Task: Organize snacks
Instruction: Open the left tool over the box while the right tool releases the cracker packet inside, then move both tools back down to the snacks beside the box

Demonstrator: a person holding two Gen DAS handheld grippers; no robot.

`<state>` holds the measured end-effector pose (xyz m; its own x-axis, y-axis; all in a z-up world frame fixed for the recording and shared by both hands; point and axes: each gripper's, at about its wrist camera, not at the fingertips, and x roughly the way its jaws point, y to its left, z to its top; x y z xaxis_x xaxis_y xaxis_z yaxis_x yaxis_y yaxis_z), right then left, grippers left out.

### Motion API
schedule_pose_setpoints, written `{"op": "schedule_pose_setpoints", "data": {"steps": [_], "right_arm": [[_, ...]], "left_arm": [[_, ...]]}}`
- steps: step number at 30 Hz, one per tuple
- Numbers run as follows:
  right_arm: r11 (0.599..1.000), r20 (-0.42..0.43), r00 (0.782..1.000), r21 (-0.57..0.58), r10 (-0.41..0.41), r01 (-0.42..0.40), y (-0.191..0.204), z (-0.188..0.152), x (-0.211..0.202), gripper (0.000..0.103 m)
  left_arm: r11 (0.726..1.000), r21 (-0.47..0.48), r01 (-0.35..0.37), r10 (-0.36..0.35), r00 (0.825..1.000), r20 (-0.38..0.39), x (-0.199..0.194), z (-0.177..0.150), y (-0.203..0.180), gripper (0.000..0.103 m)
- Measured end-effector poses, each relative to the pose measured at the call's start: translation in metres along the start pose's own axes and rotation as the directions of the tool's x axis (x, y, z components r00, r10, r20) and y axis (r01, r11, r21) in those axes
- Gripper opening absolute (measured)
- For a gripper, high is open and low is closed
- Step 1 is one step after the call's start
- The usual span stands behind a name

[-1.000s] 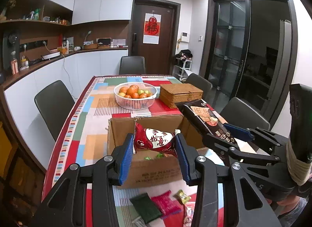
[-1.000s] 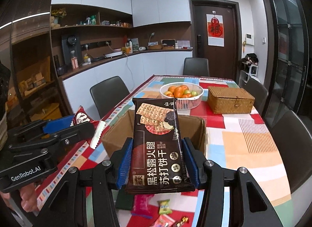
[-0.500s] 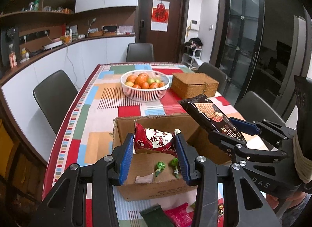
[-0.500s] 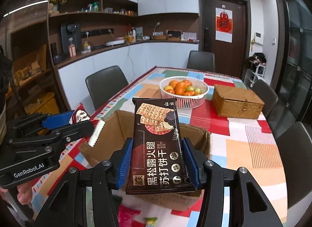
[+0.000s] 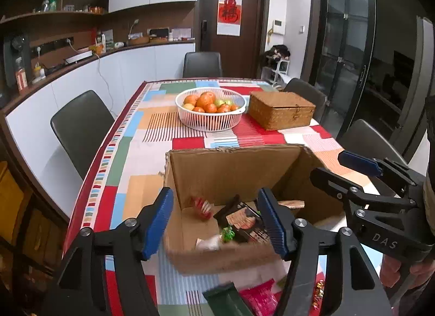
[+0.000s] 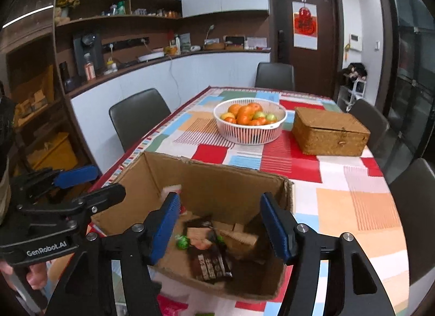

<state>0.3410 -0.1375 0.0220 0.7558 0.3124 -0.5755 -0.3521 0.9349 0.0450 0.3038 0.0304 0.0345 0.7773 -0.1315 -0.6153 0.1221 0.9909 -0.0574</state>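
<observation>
1. Now our left gripper (image 5: 216,221) has its blue-padded fingers (image 5: 159,219) spread wide with nothing between them, hovering over the near edge of the cardboard box (image 5: 236,169).
2. Our right gripper (image 6: 221,225) is likewise spread wide and holds nothing, poised above the same box from the other side.
3. Inside the box, the dark cracker packet (image 6: 208,250) lies flat on the bottom, with a green wrapped candy (image 6: 182,241) just beside it.
4. From the left wrist view, a red snack bag (image 5: 202,206) sits in the box near its far-left corner, blurred, beside the cracker packet.
5. On the patchwork tablecloth (image 5: 136,180) in front of the box we see loose snacks: a dark green packet (image 5: 225,301) and a pink packet (image 5: 259,298), near each other.
6. Beyond the box stand a white fruit basket (image 6: 250,131) holding oranges and a woven lidded box (image 6: 330,135), side by side and well apart from the cardboard box.
</observation>
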Motion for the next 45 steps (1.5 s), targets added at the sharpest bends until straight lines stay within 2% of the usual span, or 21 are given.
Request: {"op": "schedule_pose_setpoints", "data": {"steps": [4, 9, 21, 33, 45], "right_arm": [[1.000, 0.038, 0.999, -0.001, -0.024, 0.024, 0.007, -0.008, -0.024, 0.062], [1.000, 0.067, 0.998, -0.005, -0.012, 0.012, 0.020, -0.024, -0.055, 0.062], [0.999, 0.049, 0.999, -0.028, -0.018, 0.019, 0.045, -0.068, -0.102, 0.062], [1.000, -0.082, 0.997, -0.016, 0.014, -0.015, 0.059, -0.126, -0.104, 0.062], [0.997, -0.237, 0.971, 0.067, 0.041, -0.025, 0.052, -0.174, -0.075, 0.062]], "left_arm": [[1.000, 0.017, -0.001, 0.001, 0.999, 0.034, -0.028, -0.009, -0.005, 0.069], [0.999, 0.037, -0.011, 0.009, 0.998, 0.067, -0.059, -0.024, -0.011, 0.073], [0.999, 0.031, -0.009, 0.008, 0.999, 0.034, -0.102, -0.072, -0.018, 0.078], [0.999, 0.044, 0.001, 0.003, 0.995, -0.102, -0.101, -0.129, -0.017, 0.079], [1.000, 0.004, 0.021, -0.020, 0.965, -0.263, -0.063, -0.173, -0.013, 0.079]]}}
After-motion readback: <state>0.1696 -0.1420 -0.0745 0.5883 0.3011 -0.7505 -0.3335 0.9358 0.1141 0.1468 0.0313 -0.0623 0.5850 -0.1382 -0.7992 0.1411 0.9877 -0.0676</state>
